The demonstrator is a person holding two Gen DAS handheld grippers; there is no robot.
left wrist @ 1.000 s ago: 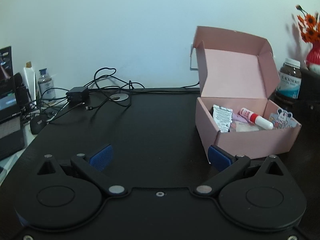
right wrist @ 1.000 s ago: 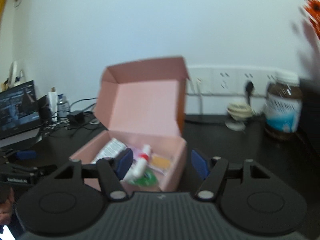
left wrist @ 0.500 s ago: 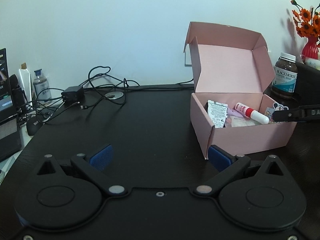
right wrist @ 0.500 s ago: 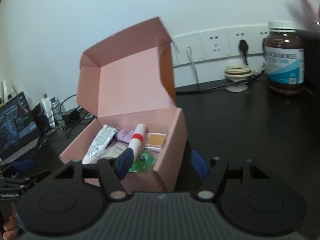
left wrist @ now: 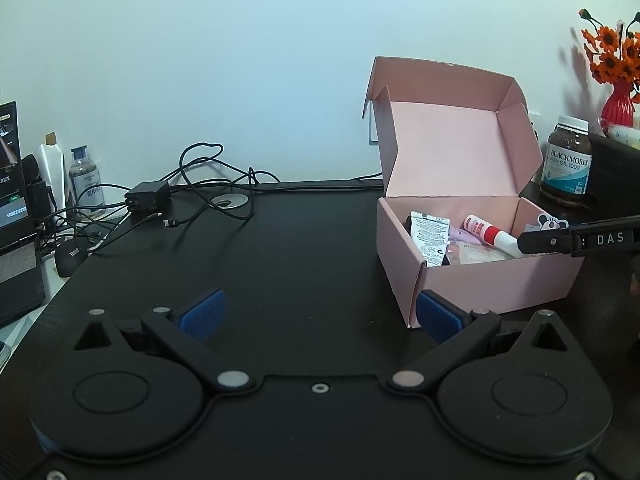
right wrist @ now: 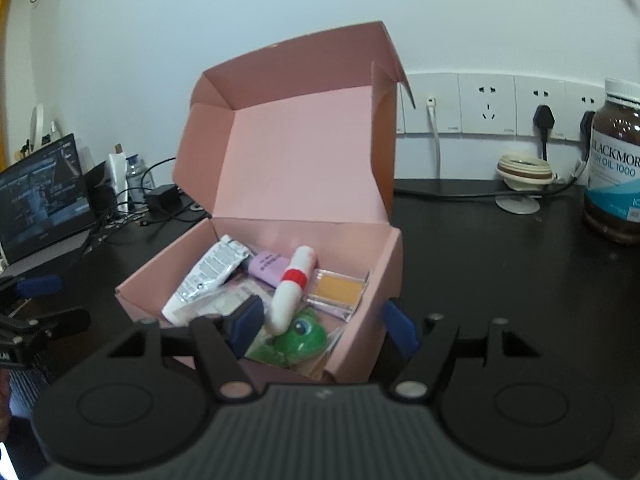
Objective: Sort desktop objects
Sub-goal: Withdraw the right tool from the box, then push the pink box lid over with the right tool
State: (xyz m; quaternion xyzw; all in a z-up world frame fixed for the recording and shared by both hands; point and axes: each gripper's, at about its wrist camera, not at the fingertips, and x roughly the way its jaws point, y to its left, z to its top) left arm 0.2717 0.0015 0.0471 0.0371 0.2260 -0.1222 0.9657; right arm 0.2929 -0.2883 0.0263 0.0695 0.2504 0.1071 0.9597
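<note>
At nine o'clock a laptop [left wrist: 12, 216] is glowing beside a mouse [left wrist: 70, 260] and tangled cables [left wrist: 192, 184]. The left gripper [left wrist: 318, 312] is hovering over the bare desk [left wrist: 300, 248], jaws spread wide, gripping nothing. At two o'clock the pink box [left wrist: 480, 280] is sitting lid up, holding a tube [right wrist: 208, 276], a glue stick [right wrist: 292, 288] and a green toy [right wrist: 300, 336]. The right gripper [right wrist: 324, 328] is hanging over its near corner, jaws wide apart and empty. A supplement jar [right wrist: 616, 168] is standing at three o'clock.

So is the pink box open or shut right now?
Open: the pink box has its lid standing up at the back, contents exposed.
</note>
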